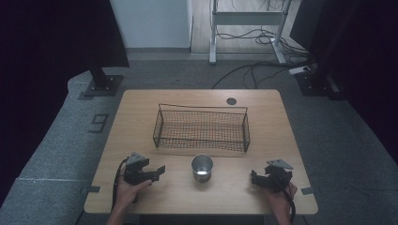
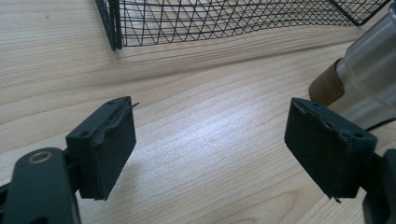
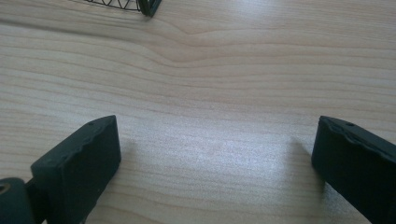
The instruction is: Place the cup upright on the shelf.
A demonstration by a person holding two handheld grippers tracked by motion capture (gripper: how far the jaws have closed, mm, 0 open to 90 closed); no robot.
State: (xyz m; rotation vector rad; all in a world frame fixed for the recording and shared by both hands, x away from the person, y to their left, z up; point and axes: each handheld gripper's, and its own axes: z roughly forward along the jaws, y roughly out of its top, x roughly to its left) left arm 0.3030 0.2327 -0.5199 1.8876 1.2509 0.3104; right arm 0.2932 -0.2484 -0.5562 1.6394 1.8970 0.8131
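Note:
A shiny metal cup (image 1: 202, 168) stands upright on the wooden table (image 1: 141, 117), just in front of a black wire basket (image 1: 202, 108) that looks empty. My left gripper (image 1: 159, 171) rests low on the table to the cup's left, jaws pointing toward it. In the left gripper view its jaws (image 2: 210, 144) stand apart over bare wood, with the cup (image 2: 373, 65) beyond the right jaw and the basket (image 2: 224, 18) ahead. My right gripper (image 1: 254, 178) sits to the cup's right. In the right gripper view its jaws (image 3: 215, 158) are wide apart over bare wood.
The basket's corner (image 3: 140, 5) shows at the top of the right gripper view. A dark round grommet (image 1: 231, 101) sits near the table's far edge. Beyond the table are stand bases (image 1: 101, 84), floor cables (image 1: 263, 70) and a desk frame (image 1: 248, 28).

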